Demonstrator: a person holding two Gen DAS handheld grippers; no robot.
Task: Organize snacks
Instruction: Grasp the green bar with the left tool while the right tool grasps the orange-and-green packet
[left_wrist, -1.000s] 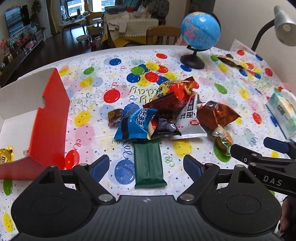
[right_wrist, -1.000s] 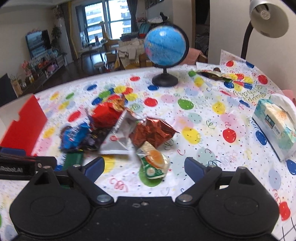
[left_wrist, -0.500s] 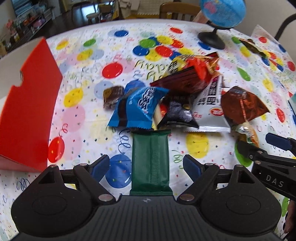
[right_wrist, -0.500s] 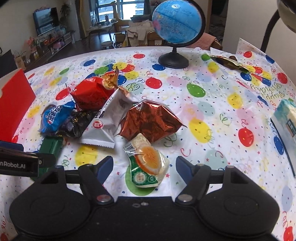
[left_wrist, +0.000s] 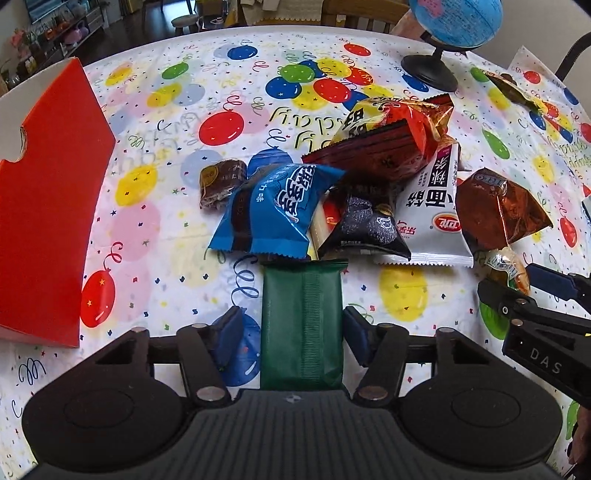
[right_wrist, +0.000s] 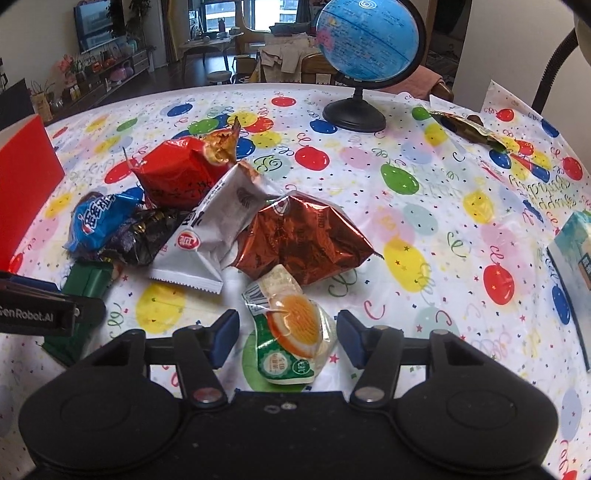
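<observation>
A pile of snack packets lies on the balloon tablecloth: a blue packet (left_wrist: 273, 210), a black one (left_wrist: 364, 229), a white one (left_wrist: 436, 206), a red bag (left_wrist: 384, 147) and a copper foil bag (left_wrist: 498, 210). A dark green bar (left_wrist: 301, 325) lies between the fingers of my left gripper (left_wrist: 291, 336), which is open with the pads close to the bar's sides. My right gripper (right_wrist: 286, 338) is open around a green and orange jelly cup (right_wrist: 291, 336) on the table. The right gripper also shows in the left wrist view (left_wrist: 532, 299).
A red and white cardboard box (left_wrist: 48, 199) stands at the left. A blue globe (right_wrist: 367, 59) on a black stand is at the far side. A tissue pack (right_wrist: 572, 254) lies at the right edge. A small brown cake packet (left_wrist: 221, 177) lies left of the pile.
Both grippers have moved forward and down. The green bar now lies between the left fingers and the jelly cup between the right fingers. Both jaws have narrowed.
</observation>
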